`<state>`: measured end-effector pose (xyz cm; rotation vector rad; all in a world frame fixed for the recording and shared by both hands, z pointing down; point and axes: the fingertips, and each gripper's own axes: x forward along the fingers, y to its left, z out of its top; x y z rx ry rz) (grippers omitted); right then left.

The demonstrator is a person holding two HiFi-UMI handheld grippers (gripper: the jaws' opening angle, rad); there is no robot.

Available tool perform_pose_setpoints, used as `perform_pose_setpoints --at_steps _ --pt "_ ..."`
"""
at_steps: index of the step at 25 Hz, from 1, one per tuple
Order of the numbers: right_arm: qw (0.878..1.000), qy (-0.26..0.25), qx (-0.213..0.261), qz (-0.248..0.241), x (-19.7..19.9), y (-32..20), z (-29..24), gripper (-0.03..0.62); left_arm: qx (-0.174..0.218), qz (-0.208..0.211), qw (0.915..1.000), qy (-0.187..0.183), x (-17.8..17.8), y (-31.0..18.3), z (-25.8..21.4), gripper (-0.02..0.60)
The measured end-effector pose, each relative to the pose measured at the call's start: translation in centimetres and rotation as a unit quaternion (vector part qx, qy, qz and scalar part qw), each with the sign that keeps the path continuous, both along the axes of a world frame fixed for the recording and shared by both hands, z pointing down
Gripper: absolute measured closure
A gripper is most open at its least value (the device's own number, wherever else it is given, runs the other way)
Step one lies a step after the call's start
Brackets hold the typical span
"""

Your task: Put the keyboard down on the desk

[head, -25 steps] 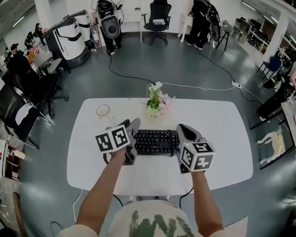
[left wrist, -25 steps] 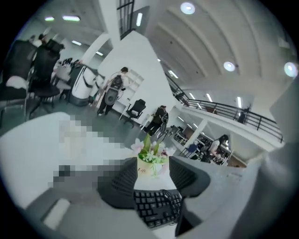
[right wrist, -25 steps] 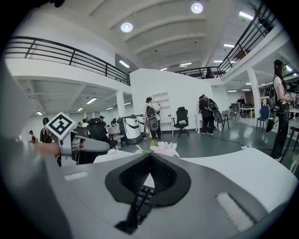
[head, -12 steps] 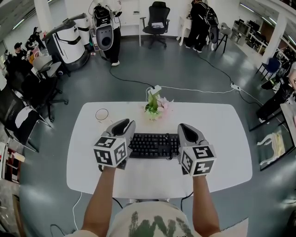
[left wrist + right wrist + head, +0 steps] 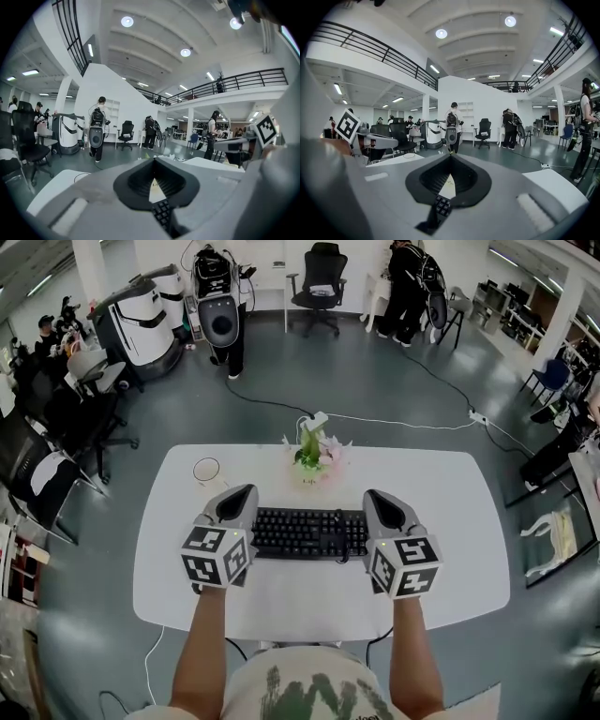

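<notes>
A black keyboard (image 5: 305, 532) hangs level just above the white desk (image 5: 450, 521), held at both ends. My left gripper (image 5: 236, 505) is at its left end; its jaws have just been closing and now stand shut on that end, with keys (image 5: 164, 216) showing between them in the left gripper view. My right gripper (image 5: 386, 509) is shut on the right end, and a strip of keys (image 5: 440, 205) shows in its closed jaws (image 5: 449, 177) in the right gripper view. The keyboard's cable (image 5: 343, 555) loops below its front edge.
A white cup (image 5: 206, 470) stands at the desk's back left and a small flower arrangement (image 5: 316, 451) at the back middle. Office chairs (image 5: 66, 427), machines and standing people are around the room. A cable (image 5: 403, 416) runs across the floor beyond the desk.
My left gripper has rolled from a tilt to upright, closed on the keyboard's left end and risen a little. The keyboard now sits level between both grippers.
</notes>
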<state>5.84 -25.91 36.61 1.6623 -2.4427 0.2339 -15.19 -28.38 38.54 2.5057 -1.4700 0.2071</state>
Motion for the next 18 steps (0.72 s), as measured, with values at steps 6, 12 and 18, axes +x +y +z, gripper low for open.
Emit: perform_pose_setpoints --at_steps 6,12,18 --pt "1.0 -0.001 -0.001 -0.002 -0.2 0.0 0.1 0.595 -0.004 0.0 1.0 0.001 0.4 0.1 0.3 0.578" --pt "1.0 -0.003 -0.005 -0.003 0.0 0.2 0.1 0.595 -0.01 0.001 0.9999 0.009 0.8 0.2 0.3 0.578" --pt "1.0 -0.003 -0.006 -0.003 0.0 -0.1 0.1 0.595 -0.014 0.007 0.9998 0.009 1.1 0.0 0.5 0.578"
